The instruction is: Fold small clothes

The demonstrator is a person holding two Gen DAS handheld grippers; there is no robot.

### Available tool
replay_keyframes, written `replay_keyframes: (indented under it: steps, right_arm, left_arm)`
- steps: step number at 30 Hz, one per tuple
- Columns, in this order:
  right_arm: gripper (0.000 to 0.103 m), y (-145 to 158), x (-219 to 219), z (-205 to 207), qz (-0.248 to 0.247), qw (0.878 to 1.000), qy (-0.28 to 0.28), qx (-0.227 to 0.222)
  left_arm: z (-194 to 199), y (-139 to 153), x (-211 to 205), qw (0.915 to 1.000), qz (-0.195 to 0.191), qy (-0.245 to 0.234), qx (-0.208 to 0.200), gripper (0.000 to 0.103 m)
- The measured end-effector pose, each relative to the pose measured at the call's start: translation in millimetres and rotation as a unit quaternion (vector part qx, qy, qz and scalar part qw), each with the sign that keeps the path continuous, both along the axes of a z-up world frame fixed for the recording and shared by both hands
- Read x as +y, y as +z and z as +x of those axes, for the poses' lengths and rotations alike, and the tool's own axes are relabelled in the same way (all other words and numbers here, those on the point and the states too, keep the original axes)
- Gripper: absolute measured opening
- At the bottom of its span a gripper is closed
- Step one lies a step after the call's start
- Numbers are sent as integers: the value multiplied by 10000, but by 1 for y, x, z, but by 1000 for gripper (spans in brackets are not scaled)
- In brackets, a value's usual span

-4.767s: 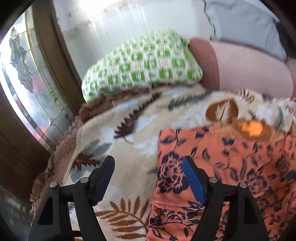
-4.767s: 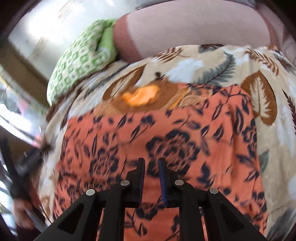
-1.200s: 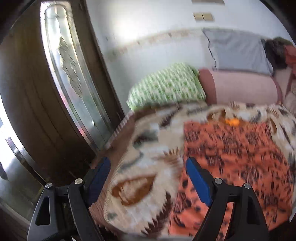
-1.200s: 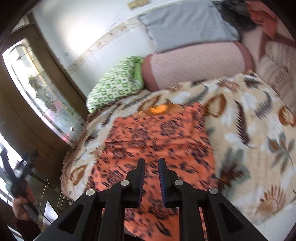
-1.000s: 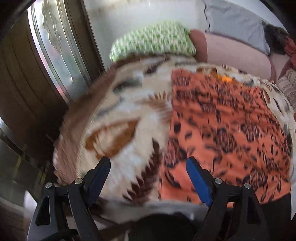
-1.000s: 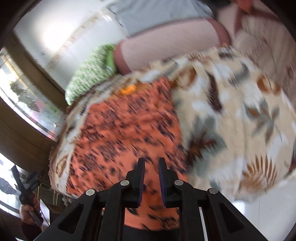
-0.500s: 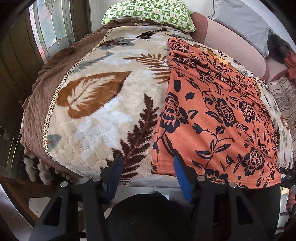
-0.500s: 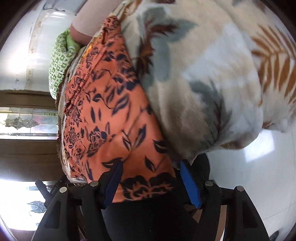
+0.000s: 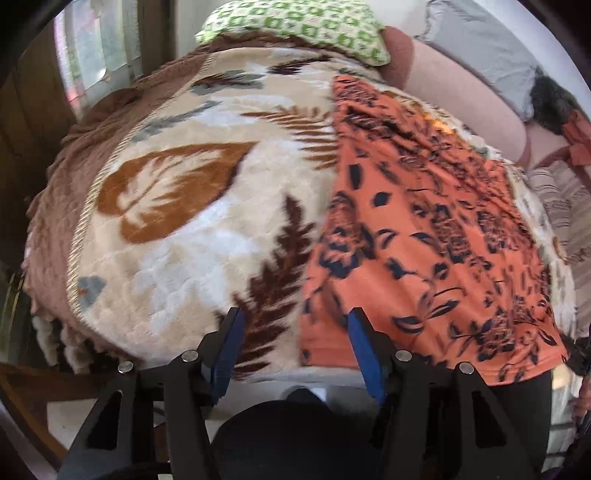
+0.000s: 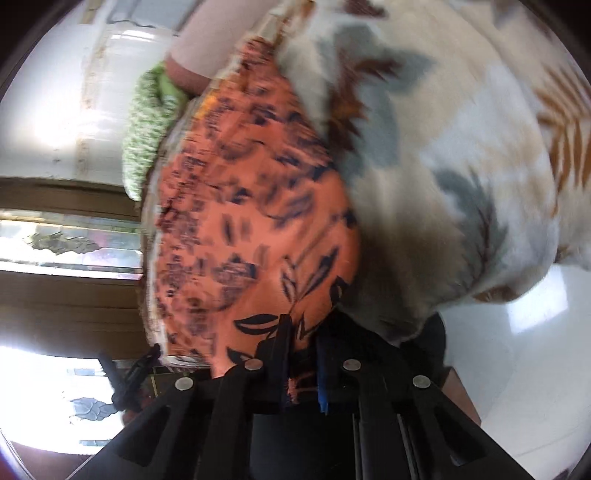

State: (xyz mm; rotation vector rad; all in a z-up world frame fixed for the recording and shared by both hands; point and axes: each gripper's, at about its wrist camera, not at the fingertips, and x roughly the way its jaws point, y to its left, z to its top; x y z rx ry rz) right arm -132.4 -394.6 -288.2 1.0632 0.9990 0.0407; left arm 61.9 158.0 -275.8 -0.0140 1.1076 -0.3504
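An orange garment with a dark floral print (image 9: pixel 424 240) lies spread flat on a leaf-patterned blanket (image 9: pixel 184 258). Its near edge hangs over the bed's front. My left gripper (image 9: pixel 295 347) hovers open over the garment's near left corner, which sits between the blue pads (image 9: pixel 364 347) without touching them. In the right wrist view the garment (image 10: pixel 251 229) runs away from me, and my right gripper (image 10: pixel 303 354) is shut on its near right corner, with fabric pinched between the fingers. This view is blurred.
A green checked pillow (image 9: pixel 295 26), a pink bolster (image 9: pixel 461 85) and a grey pillow (image 9: pixel 480 40) line the far end. A wood-framed glass door (image 9: pixel 92 55) stands at the left. White floor (image 10: pixel 535 350) lies past the blanket's (image 10: pixel 461 147) edge. The person's dark-clad legs (image 9: pixel 295 435) are below.
Both grippers came down to the bed's near edge. The right jaws opened around the garment's corner, then shut on it. The left jaws narrowed a little and stayed open.
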Motion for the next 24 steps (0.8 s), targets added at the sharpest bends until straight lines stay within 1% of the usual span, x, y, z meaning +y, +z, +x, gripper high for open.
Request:
replay_keyframes:
  steps: [2, 4, 5, 6, 7, 8, 10, 11, 13, 17, 20, 22, 23, 24]
  right_arm:
    - [12, 17, 0, 1, 9, 9997, -27, -250]
    - [12, 28, 0, 1, 21, 9991, -45, -417]
    - [12, 32, 1, 3, 21, 9989, -53, -471]
    - [12, 36, 2, 4, 11, 9987, -73, -508]
    - [12, 37, 2, 5, 17, 9986, -86, -521]
    - [12, 38, 3, 5, 32, 9986, -89, -517]
    - [12, 37, 4, 5, 26, 9987, -106, -490]
    - [12, 36, 4, 5, 33, 9988, -115, -479]
    - [12, 35, 2, 4, 52, 9988, -143, -473]
    - [12, 38, -1, 5, 59, 9983, -178, -549]
    - [12, 43, -2, 5, -9, 9980, -164, -608]
    - [12, 43, -4, 6, 31, 9979, -201, -618]
    - [12, 42, -5, 6, 72, 9978, -214, -617]
    - [12, 41, -6, 7, 93, 9979, -217, -611]
  left_arm:
    - [1, 1, -12, 9996, -46, -267, -54, 59]
    - [5, -5, -20, 9993, -27, -370, 17, 58]
    - [9, -11, -24, 9991, -88, -402, 140, 49]
    - [13, -18, -26, 9986, -115, -427, 288, 32]
    - [15, -26, -29, 9980, -40, -435, 456, 26]
    - [16, -30, -31, 9978, 56, -425, 508, 21]
    - [12, -29, -32, 9979, 75, -498, 400, 15]
    - [10, -28, -32, 9976, 39, -562, 403, 9]
    - [5, -26, -31, 9973, 51, -604, 418, 8]
    - [-10, -24, -27, 9959, 256, -757, 423, 8]
    - [-17, -20, -14, 9964, 305, -648, 454, 8]
    - [-17, -15, -9, 9969, 281, -588, 431, 8]
    - [-18, -13, -9, 9969, 255, -608, 427, 10]
    - [-18, -11, -9, 9969, 270, -623, 399, 16]
